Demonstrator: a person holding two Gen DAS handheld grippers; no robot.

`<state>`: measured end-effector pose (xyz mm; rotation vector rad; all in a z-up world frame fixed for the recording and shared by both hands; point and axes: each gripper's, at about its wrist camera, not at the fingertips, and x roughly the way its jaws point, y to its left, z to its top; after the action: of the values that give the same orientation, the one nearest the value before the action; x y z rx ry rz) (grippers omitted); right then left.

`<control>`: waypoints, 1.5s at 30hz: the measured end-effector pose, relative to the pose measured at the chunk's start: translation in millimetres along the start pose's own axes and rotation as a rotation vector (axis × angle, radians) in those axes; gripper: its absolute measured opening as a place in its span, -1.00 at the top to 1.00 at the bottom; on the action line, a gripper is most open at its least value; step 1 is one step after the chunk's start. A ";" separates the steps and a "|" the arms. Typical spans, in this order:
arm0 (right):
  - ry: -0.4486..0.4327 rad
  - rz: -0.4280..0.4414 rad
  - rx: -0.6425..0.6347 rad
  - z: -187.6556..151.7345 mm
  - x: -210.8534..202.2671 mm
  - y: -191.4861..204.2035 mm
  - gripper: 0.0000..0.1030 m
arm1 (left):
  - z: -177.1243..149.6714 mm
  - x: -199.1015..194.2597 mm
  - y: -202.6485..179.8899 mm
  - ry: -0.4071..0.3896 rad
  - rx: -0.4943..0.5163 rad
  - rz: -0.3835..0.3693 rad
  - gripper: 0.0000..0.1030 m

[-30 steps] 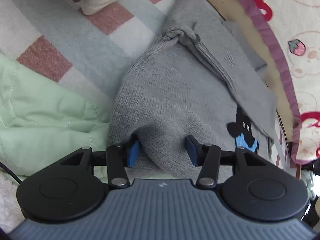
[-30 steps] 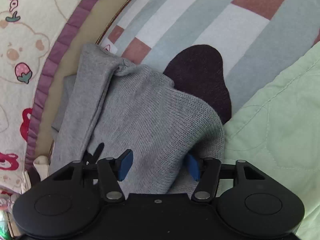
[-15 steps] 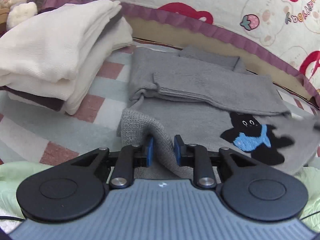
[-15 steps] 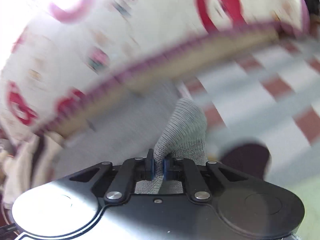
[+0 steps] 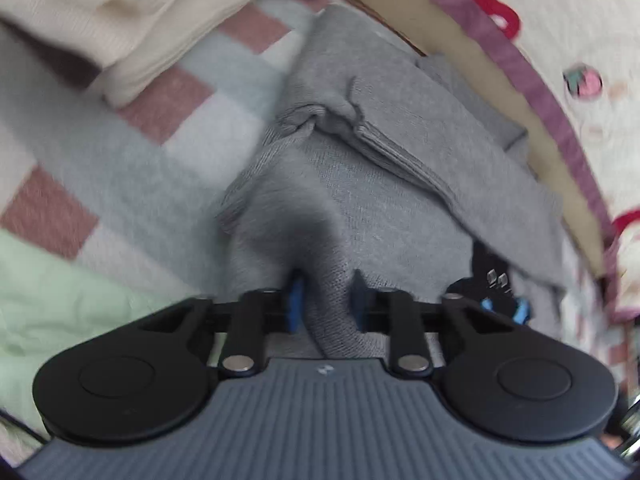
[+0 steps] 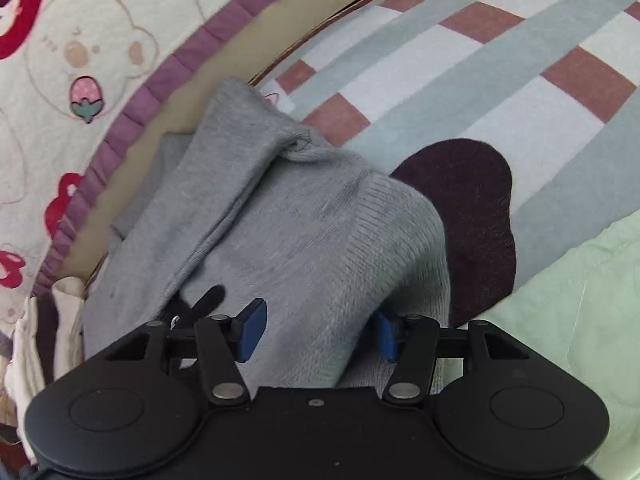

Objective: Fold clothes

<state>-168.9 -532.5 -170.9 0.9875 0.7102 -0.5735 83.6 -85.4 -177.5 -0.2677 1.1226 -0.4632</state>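
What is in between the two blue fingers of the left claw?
A bunched fold of the gray sweater sits between the left claw's blue fingers, pinched there. The left wrist view shows it.

Sweater (image 6: 304, 236) lies on blanket (image 6: 500, 80), beside quilt (image 6: 580, 300).

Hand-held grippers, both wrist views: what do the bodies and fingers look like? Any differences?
Left hand-held gripper: ribbed blue-grey housing with a small white logo, black rounded side plates, black link arms with silver rivets, blue finger pads. Right hand-held gripper: same black plates, links, rivets and blue pads, but a smooth black housing with a small centre screw. No hands or sleeves visible.
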 end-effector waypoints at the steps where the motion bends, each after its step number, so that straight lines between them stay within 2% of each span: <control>1: -0.005 -0.026 -0.030 4.7 2.9 7.0 -0.03 | -0.9 -2.3 -7.5 -0.022 0.059 0.022 0.85; 2: -0.001 -0.071 -0.089 10.6 5.5 18.2 0.63 | 0.6 -6.0 -16.7 -0.045 0.116 0.046 0.85; 3: 0.015 -0.110 -0.176 16.8 8.2 32.1 0.76 | 3.6 -10.3 -26.9 -0.069 0.173 0.072 0.86; 4: 0.027 -0.140 -0.260 23.7 9.8 46.5 0.77 | 10.7 -16.5 -36.6 -0.098 0.210 0.073 0.86; 5: 0.015 -0.131 -0.327 33.3 6.2 61.9 0.78 | 20.1 -23.7 -45.8 -0.130 0.235 0.058 0.86; 8: -0.114 0.000 -0.435 60.1 -21.4 104.8 0.79 | 52.3 -45.1 -69.0 -0.242 0.284 0.013 0.86; 10: -0.208 0.091 -0.501 77.0 -41.2 131.4 0.79 | 70.4 -63.9 -75.3 -0.359 0.293 -0.011 0.86; 11: -0.286 0.146 -0.514 80.2 -56.3 136.1 0.79 | 72.9 -75.3 -73.4 -0.416 0.286 -0.026 0.87; 12: -0.358 0.167 -0.530 77.2 -69.2 135.4 0.80 | 73.4 -86.7 -69.7 -0.466 0.270 -0.043 0.87; 13: -0.405 0.132 -0.554 66.1 -75.7 131.2 0.81 | 69.4 -93.9 -62.5 -0.482 0.241 -0.059 0.87; 15: -0.483 0.064 -0.589 43.7 -85.5 119.9 0.81 | 56.4 -103.1 -43.9 -0.472 0.168 -0.089 0.87; 17: -0.433 0.028 -0.509 20.6 -70.9 84.2 0.78 | 38.2 -84.6 -24.8 -0.373 0.086 -0.070 0.85; 18: -0.398 -0.001 -0.466 10.6 -61.3 66.0 0.66 | 28.5 -72.2 -15.3 -0.313 0.044 -0.056 0.78; 19: -0.330 -0.066 -0.412 6.2 -43.6 46.3 0.45 | 18.8 -59.8 -5.7 -0.253 0.002 -0.041 0.73; 20: -0.263 -0.131 -0.357 1.7 -26.0 26.5 0.44 | 9.1 -47.5 3.9 -0.193 -0.039 -0.026 0.62; 21: -0.202 -0.175 -0.295 -1.6 -11.6 7.6 0.41 | -0.6 -35.1 13.4 -0.133 -0.081 -0.012 0.63; 23: -0.147 -0.121 -0.133 -0.2 -7.4 -22.3 0.39 | -20.0 -10.4 32.6 -0.013 -0.163 0.018 0.57; 24: -0.161 -0.105 -0.099 2.9 -13.7 -27.7 0.28 | -23.8 -8.1 36.2 -0.001 -0.181 0.024 0.51; 25: -0.172 -0.095 -0.071 6.1 -19.4 -32.4 0.07 | -22.9 -12.3 34.2 -0.018 -0.169 0.026 0.43; 26: -0.173 -0.105 -0.063 9.5 -23.3 -34.2 0.02 | -20.9 -16.1 30.4 -0.040 -0.146 0.033 0.20; 27: -0.177 -0.106 -0.061 12.5 -27.3 -35.7 0.02 | -18.6 -18.5 26.2 -0.062 -0.129 0.044 0.04; 28: -0.187 -0.081 -0.071 13.8 -31.4 -36.1 0.02 | -16.1 -19.3 24.3 -0.072 -0.124 0.050 0.04; 31: -0.195 -0.082 -0.075 14.2 -40.6 -35.2 0.01 | -12.8 -17.5 28.3 -0.078 -0.157 0.055 0.01; 33: -0.185 -0.099 -0.100 16.1 -38.3 -31.0 0.01 | -15.8 -16.7 34.8 -0.081 -0.179 0.074 -0.19; 34: -0.183 -0.110 -0.128 15.8 -35.1 -28.5 -0.05 | -17.5 -16.6 38.1 -0.082 -0.188 0.085 -0.17; 35: -0.175 -0.122 -0.153 15.2 -31.6 -26.4 -0.16 | -18.4 -16.8 38.9 -0.095 -0.183 0.086 -0.05; 36: -0.148 -0.143 -0.172 13.6 -26.8 -25.7 -0.18 | -18.2 -18.2 37.6 -0.115 -0.168 0.076 0.38; 37: -0.126 -0.161 -0.182 11.8 -23.4 -25.2 -0.18 | -17.2 -19.5 35.8 -0.127 -0.157 0.064 0.56; 38: -0.122 -0.166 -0.165 9.2 -24.6 -25.8 -0.18 | -16.1 -20.5 34.0 -0.135 -0.149 0.052 0.59; 40: -0.114 -0.175 -0.132 4.1 -27.0 -26.9 -0.18 | -16.2 -19.2 32.8 -0.133 -0.138 0.064 0.59; 41: -0.110 -0.180 -0.115 1.5 -28.2 -27.4 -0.19 | -16.8 -16.2 33.6 -0.121 -0.140 0.078 0.50; 42: -0.106 -0.185 -0.098 -1.1 -29.4 -28.0 -0.20 | -17.3 -13.3 35.5 -0.108 -0.154 0.096 0.21; 43: -0.102 -0.190 -0.082 -3.6 -30.6 -28.5 -0.20 | -16.9 -10.9 38.3 -0.101 -0.174 0.101 0.07; 44: -0.097 -0.190 -0.073 -5.3 -30.7 -28.1 -0.20 | -16.2 -8.8 41.2 -0.096 -0.194 0.096 0.04; 45: -0.088 -0.171 -0.093 -3.8 -26.6 -24.3 -0.18 | -14.9 -6.8 42.2 -0.092 -0.206 0.086 0.09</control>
<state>-204.5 -536.8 -165.3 0.8154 0.7407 -0.7223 76.9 -44.9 -196.5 -0.4152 1.0882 -0.2559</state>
